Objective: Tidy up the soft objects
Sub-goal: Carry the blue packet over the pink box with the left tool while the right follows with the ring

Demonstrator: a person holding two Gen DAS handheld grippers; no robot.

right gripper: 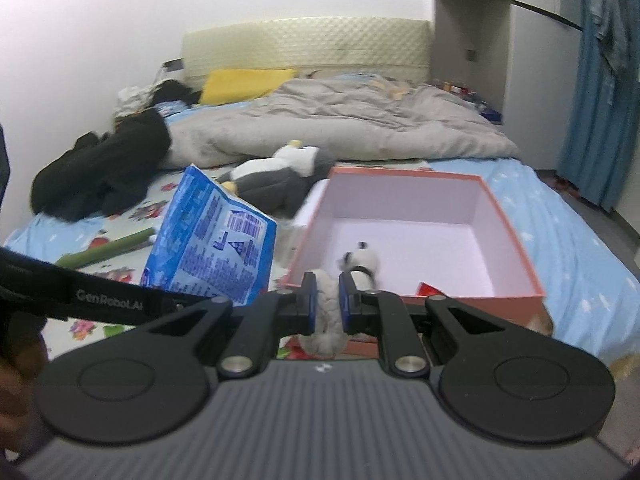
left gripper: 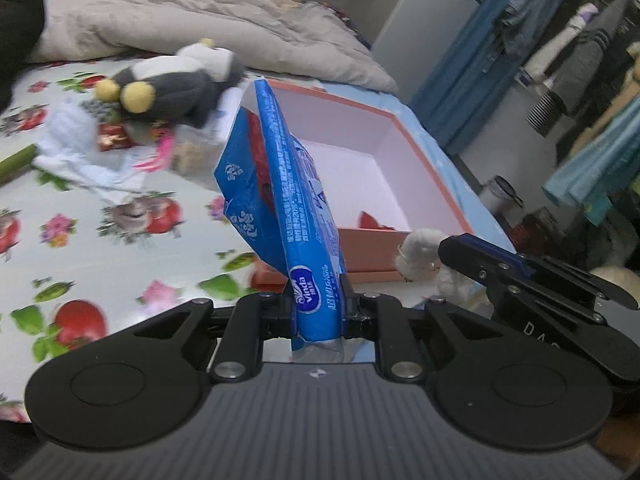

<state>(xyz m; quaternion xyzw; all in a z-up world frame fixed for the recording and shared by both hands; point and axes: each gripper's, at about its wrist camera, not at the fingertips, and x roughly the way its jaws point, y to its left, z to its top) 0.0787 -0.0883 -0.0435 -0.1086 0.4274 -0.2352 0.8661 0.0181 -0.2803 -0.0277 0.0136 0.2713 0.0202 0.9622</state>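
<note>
blue tissue pack point(left gripper: 280, 184) in left fingers point(left gripper: 289, 312), 1 white plush point(right gripper: 326, 304) in right fingers point(right gripper: 310, 300), 1 pink box point(right gripper: 516, 240)

Blue tissue pack point(left gripper: 280, 200) w/ white print, crumpled, held up off the bed by its lower end, tilted. Small white fluffy toy point(right gripper: 328, 304) w/ black markings, pinched at its middle, just near of the box point(right gripper: 516, 248): pink outside, white inside, open, on bed. Gray-white penguin plush point(right gripper: 276, 180) lies far-left of box.
</note>
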